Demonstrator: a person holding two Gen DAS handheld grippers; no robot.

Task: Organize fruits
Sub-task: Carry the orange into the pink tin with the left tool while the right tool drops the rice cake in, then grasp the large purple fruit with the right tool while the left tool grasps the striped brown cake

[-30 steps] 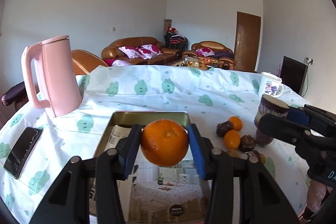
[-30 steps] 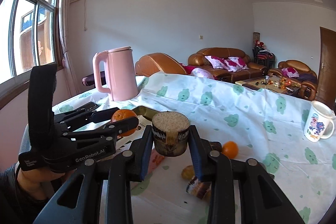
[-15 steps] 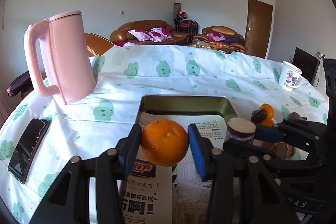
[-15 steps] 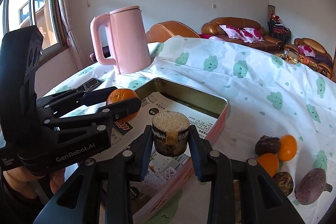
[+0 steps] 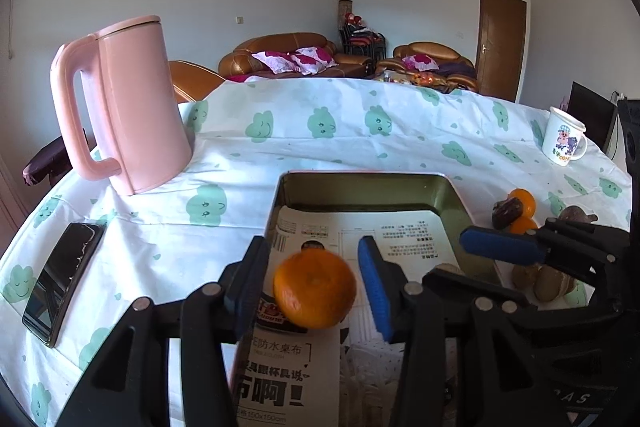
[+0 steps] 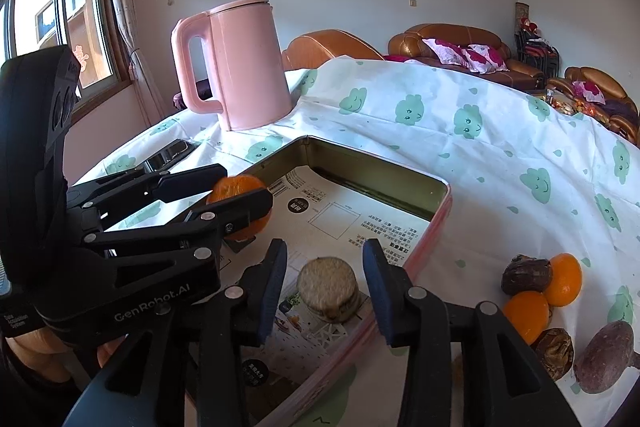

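A metal tin [image 5: 456,195] [image 6: 440,187] lined with printed paper sits on the table. My left gripper [image 5: 312,285] is open; an orange [image 5: 315,289] sits between its fingers, apart from both pads, over the tin's near left part. It also shows in the right wrist view [image 6: 240,205]. My right gripper [image 6: 325,287] is open; a cut sugarcane piece [image 6: 328,289] stands on the paper between its fingers, touching neither. Two oranges [image 6: 544,291], dark round fruits [image 6: 526,275] and a purple fruit [image 6: 604,357] lie on the cloth right of the tin.
A pink kettle [image 5: 132,103] [image 6: 240,67] stands at the back left. A black phone [image 5: 64,283] lies at the left edge. A white mug [image 5: 562,141] stands at the far right. The table has a white cloth with green prints [image 5: 360,123].
Both grippers have opened and moved down over the tin. The orange is loose between the left fingers; the sugarcane piece now stands on the paper in the tin.
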